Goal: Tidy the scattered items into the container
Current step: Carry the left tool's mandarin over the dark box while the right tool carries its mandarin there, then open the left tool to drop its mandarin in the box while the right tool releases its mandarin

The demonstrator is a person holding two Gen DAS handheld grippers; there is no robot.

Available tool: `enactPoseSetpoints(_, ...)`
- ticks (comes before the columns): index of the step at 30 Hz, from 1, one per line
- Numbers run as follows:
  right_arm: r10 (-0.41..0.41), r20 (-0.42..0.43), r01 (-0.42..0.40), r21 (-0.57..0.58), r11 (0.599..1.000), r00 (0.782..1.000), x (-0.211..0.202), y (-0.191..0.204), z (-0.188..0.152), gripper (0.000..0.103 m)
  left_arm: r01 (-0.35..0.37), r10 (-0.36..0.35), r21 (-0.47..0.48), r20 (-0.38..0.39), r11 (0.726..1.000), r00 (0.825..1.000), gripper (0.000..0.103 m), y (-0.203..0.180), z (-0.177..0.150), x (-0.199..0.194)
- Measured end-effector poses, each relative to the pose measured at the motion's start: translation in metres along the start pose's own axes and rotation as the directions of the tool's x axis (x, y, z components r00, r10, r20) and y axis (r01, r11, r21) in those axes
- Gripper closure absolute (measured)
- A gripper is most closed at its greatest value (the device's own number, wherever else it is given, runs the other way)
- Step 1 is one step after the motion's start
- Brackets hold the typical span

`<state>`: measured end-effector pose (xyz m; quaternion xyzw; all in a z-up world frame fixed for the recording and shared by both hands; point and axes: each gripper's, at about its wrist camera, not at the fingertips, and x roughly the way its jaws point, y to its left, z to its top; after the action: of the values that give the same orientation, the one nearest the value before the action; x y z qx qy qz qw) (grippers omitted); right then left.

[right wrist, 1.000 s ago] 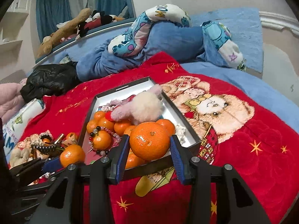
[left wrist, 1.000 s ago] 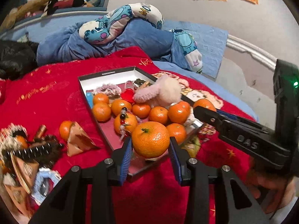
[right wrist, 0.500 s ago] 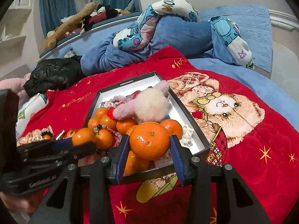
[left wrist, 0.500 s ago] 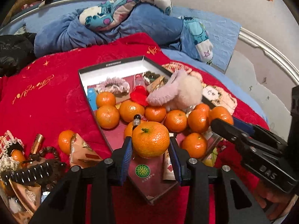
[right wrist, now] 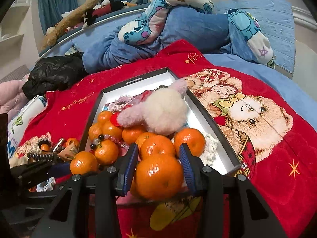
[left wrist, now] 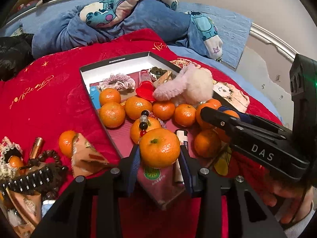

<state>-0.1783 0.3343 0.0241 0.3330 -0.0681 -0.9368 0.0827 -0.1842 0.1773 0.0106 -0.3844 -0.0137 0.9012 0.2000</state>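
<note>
A black-rimmed box (left wrist: pixel 118 60) (right wrist: pixel 134 80) lies on the red blanket, holding several mandarins, a pink-white plush (left wrist: pixel 190 87), a scrunchie and beads. My left gripper (left wrist: pixel 159 156) is shut on a mandarin (left wrist: pixel 159 150) above the box's near end; the right wrist view shows the left gripper (right wrist: pixel 79 165) and that mandarin (right wrist: pixel 84 162) at lower left. My right gripper (right wrist: pixel 159 166) is shut on another mandarin (right wrist: pixel 158 178), blurred and low between the pads, over the box's near corner. In the left wrist view the right gripper (left wrist: pixel 220 117) comes in from the right, hiding most of its fruit.
Left of the box lie a loose mandarin (left wrist: pixel 66 143), a paper packet (left wrist: pixel 85 154), a metal tube (left wrist: pixel 36 147), a bead bracelet and a black toothed clip (left wrist: pixel 25 178). Blue bedding and a patterned pillow (left wrist: pixel 126 10) are heaped behind. A black bag (right wrist: pixel 53 73) sits far left.
Both grippers have moved forward over the box's near end, each with its mandarin. The right gripper's mandarin now sits lower and nearer the camera between the pads.
</note>
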Motion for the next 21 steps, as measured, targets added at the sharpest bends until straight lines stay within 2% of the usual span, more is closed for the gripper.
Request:
enactPoseSetpoints(3,-0.003,0.007,0.003,-0.001,1.0,1.0,0.001,-0.001,0.002,0.062,-0.025,0.025,0.028,0.004,0.999,1.0,0.063,-0.005,0.002,0.005)
enactPoseSetpoints(17,0.012,0.037,-0.011,-0.014,1.0,0.999,0.001,-0.002,-0.002,0.063,-0.051,0.049,0.087,0.023,0.995,0.999,0.063,-0.014,-0.003,0.014)
enactPoseSetpoints(21,0.035,0.056,-0.034,-0.016,0.999,0.998,-0.003,-0.002,-0.002,0.063,-0.106,0.102,0.151,0.036,0.983,0.994,0.062,-0.023,-0.006,0.016)
